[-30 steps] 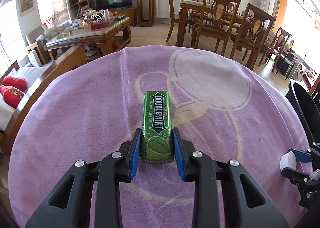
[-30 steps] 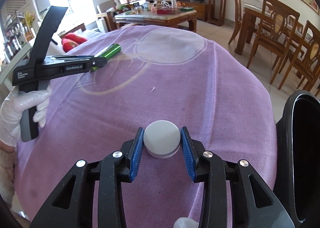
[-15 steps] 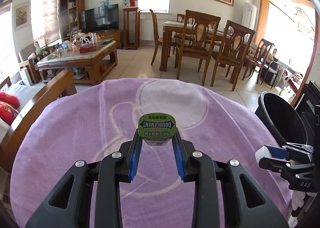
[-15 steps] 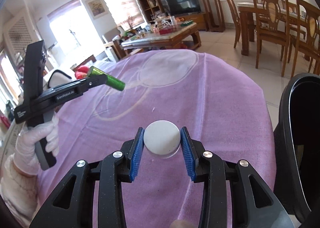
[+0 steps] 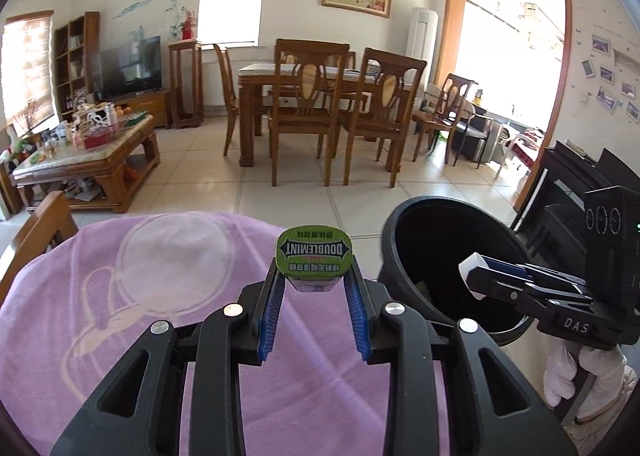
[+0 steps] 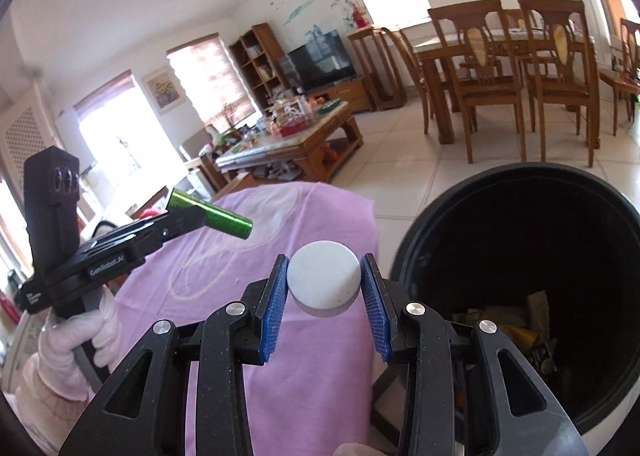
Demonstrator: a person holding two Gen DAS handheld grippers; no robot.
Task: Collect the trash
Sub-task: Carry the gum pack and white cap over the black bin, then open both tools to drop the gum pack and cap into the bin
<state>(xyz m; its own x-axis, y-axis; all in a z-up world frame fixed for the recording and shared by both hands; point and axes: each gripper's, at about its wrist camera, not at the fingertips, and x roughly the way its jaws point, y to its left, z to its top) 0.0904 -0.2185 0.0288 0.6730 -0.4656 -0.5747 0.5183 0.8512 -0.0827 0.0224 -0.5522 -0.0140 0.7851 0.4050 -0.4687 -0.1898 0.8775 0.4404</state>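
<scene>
Left gripper [image 5: 314,288]: jaws closed to the width of a green Doublemint gum pack [image 5: 315,261], which is pinched between the blue pads [image 5: 271,306] and held end-on to the lens, lifted clear of the purple cloth [image 5: 120,296]. In the right wrist view the same pack [image 6: 210,212] is seen at 10 o'clock, sticking out of the left gripper [image 6: 188,218] in the air above the cloth.

Right gripper [image 6: 324,286]: jaws closed part-way on a white bottle cap [image 6: 323,282], gripped at its rim by both pads, also held off the cloth. In the left wrist view the cap [image 5: 472,270] is seen at 3 o'clock, carried over the mouth of the black trash bin [image 5: 400,224].

Outward from the jaws: the bin [image 6: 432,224] is placed just beside the cloth-covered table edge, at 3 o'clock in both views. Some trash [image 6: 520,324] is already seen at its bottom; the pieces cannot be identified. No other loose trash is made out on the visible part of the cloth.

Progress, as a judgement: both pickups are done and earlier items are apparently binned. Left to do: cap to be released into the bin (nearly in place), gum pack to be carried further toward 3 o'clock and dropped. The task is judged close to finished, though part of the cloth is hidden by the grippers.
</scene>
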